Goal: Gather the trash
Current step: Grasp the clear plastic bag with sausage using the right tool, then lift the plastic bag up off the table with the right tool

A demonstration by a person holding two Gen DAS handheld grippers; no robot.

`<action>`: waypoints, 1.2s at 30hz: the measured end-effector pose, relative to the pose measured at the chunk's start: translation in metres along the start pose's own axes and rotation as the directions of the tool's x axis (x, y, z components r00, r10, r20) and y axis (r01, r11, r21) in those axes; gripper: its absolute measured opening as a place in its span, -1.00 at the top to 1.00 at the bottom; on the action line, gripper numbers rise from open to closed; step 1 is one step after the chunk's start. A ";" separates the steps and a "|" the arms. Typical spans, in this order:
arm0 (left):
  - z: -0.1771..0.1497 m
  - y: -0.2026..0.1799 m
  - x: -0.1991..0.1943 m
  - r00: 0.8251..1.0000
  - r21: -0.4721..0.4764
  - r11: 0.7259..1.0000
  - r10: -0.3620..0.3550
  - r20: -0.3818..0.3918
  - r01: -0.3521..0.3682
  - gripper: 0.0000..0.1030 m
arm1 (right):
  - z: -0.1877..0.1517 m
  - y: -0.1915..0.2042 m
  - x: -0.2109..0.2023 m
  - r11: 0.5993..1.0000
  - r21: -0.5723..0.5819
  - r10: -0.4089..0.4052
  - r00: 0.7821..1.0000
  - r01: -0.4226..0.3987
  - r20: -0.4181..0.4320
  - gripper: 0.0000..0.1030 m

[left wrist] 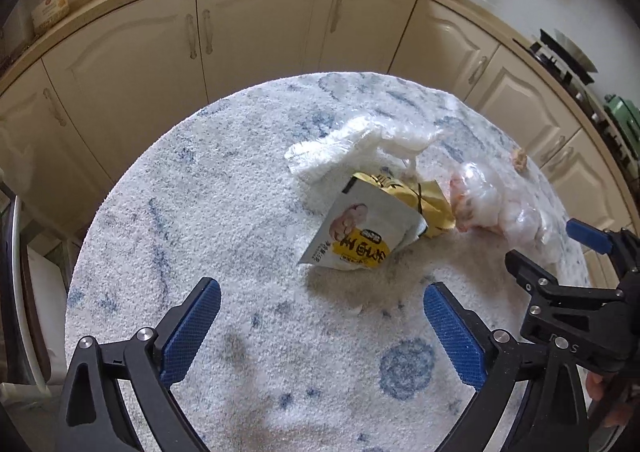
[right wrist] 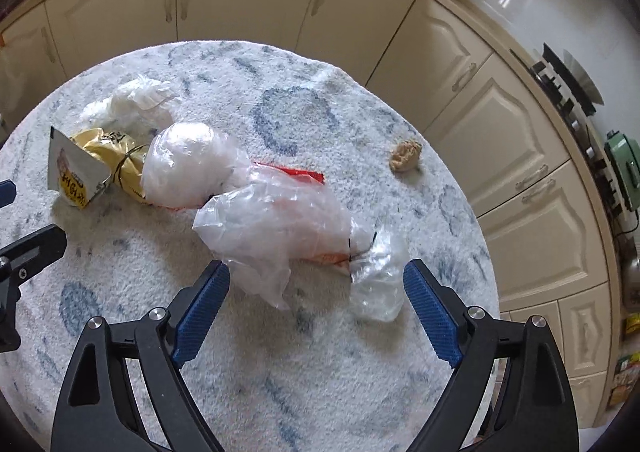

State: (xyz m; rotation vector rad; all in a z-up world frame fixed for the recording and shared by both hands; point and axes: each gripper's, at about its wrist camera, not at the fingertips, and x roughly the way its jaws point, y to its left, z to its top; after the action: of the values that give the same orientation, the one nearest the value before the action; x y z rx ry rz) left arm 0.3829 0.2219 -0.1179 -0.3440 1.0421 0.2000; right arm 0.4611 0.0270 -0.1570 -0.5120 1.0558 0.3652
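Both tongs spread, empty. Right tongs (right wrist: 316, 308) should straddle the plastic bag (right wrist: 280, 224); left tongs (left wrist: 322, 326) take the packet (left wrist: 360, 232).

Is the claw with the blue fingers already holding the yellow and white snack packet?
No, the left gripper is wide open with nothing between its fingers, and the snack packet lies apart from it on the fluffy cloth.

Wrappers (right wrist: 86, 168) left of bags (right wrist: 276, 220)
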 end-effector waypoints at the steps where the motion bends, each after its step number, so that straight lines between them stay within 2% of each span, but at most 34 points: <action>1: 0.003 0.002 0.003 1.000 -0.010 1.000 -0.003 -0.003 0.003 -0.94 | 0.005 0.000 0.005 1.000 -0.006 0.012 1.000 -0.012 0.001 -0.76; 10: 0.011 0.011 0.017 0.999 -0.049 0.998 -0.032 -0.015 0.031 -0.94 | 0.021 0.002 0.026 0.997 -0.051 0.064 0.994 -0.059 0.093 -0.76; 16: 0.005 0.007 0.017 1.000 -0.041 0.999 -0.017 -0.020 0.016 -0.95 | 0.020 -0.008 0.032 0.992 -0.003 0.126 0.990 -0.126 0.058 -0.75; 18: 0.000 0.007 0.014 0.999 -0.042 0.999 -0.014 -0.029 0.013 -0.95 | 0.017 -0.015 0.033 0.984 0.061 0.167 0.986 -0.167 0.004 -0.63; 19: -0.003 0.006 0.011 0.999 -0.040 0.999 -0.014 -0.035 0.013 -0.95 | 0.016 -0.018 0.033 0.980 0.081 0.184 0.983 -0.182 -0.017 -0.44; 20: -0.006 0.006 0.008 0.999 -0.040 0.999 -0.014 -0.041 0.013 -0.95 | 0.012 -0.021 0.030 0.974 0.107 0.209 0.976 -0.202 -0.054 -0.19; 22: -0.015 0.006 -0.001 0.999 -0.039 0.999 -0.014 -0.042 0.012 -0.95 | 0.002 -0.025 0.025 0.963 0.144 0.248 0.960 -0.230 -0.127 0.03; 26: -0.034 0.006 -0.025 0.999 -0.031 0.999 -0.024 -0.032 0.023 -0.95 | -0.028 -0.030 0.011 0.942 0.207 0.309 0.923 -0.264 -0.230 0.29; 29: -0.050 0.008 -0.045 0.999 -0.025 0.999 -0.034 -0.024 0.034 -0.95 | -0.057 -0.026 -0.003 0.902 0.240 0.418 0.863 -0.359 -0.283 0.31; 31: -0.060 0.009 -0.057 0.999 -0.014 1.000 -0.028 -0.023 0.028 -0.95 | -0.076 -0.019 -0.012 0.885 0.240 0.460 0.832 -0.399 -0.310 0.31; 33: -0.068 0.010 -0.067 1.000 -0.004 1.000 -0.028 -0.012 0.028 -0.95 | -0.086 -0.015 -0.018 0.886 0.228 0.460 0.830 -0.404 -0.315 0.30; 36: -0.074 0.010 -0.076 1.000 0.000 1.000 -0.016 -0.005 0.017 -0.95 | -0.089 -0.022 -0.017 0.895 0.255 0.433 0.850 -0.366 -0.301 0.21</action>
State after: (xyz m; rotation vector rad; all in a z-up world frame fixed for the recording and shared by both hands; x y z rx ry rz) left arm 0.2826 0.2033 -0.0877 -0.3527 1.0440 0.1841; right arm 0.3997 -0.0419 -0.1721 -0.1793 1.5382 0.5496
